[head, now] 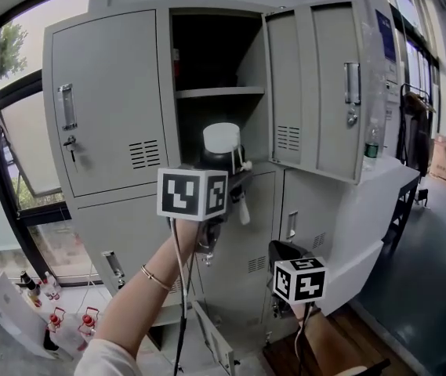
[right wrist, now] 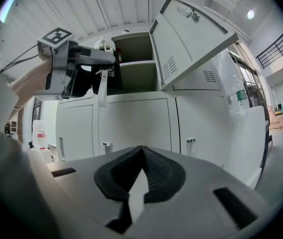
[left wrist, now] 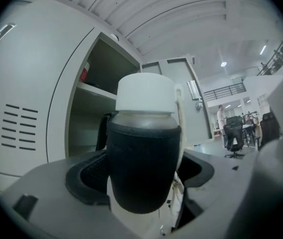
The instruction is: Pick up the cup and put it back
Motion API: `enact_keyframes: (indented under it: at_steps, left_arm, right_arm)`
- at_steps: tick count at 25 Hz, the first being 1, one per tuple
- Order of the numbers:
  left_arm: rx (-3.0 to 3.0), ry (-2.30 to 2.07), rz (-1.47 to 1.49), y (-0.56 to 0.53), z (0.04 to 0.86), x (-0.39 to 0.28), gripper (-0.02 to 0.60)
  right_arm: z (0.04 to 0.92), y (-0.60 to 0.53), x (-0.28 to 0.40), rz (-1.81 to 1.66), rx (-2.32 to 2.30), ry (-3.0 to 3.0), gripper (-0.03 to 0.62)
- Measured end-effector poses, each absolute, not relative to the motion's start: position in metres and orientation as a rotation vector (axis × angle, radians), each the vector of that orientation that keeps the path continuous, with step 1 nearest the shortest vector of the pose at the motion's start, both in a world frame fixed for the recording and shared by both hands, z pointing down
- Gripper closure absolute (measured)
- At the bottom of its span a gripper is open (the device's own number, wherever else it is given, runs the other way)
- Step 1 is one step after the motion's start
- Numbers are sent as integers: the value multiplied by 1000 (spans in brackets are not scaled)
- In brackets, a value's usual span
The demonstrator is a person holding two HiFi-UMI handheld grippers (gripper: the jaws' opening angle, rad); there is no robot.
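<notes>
The left gripper (head: 221, 177) has its fingers clenched on the cup (head: 223, 149). They press the black sleeve from both sides, and the white lid stands upright above them. The cup is held in the air in front of the open compartment of the grey locker (head: 105, 100), lower than its shelf (head: 219, 92). At 5 o'clock from the cup, the right gripper (right wrist: 141, 163) has its fingers pressed together, with nothing between them.
</notes>
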State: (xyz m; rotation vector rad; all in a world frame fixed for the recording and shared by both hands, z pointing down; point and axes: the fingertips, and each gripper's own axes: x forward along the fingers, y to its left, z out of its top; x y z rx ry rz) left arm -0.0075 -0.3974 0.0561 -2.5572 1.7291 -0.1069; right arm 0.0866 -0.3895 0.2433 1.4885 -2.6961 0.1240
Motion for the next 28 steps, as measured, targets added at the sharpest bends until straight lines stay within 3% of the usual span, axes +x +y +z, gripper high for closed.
enact_keyframes:
  at_steps: [28]
  left_arm:
    - [-2395,1759,-103,-457,-61,-11,196]
  right_arm:
    - [190,-448,65,89,1416,-2758,603]
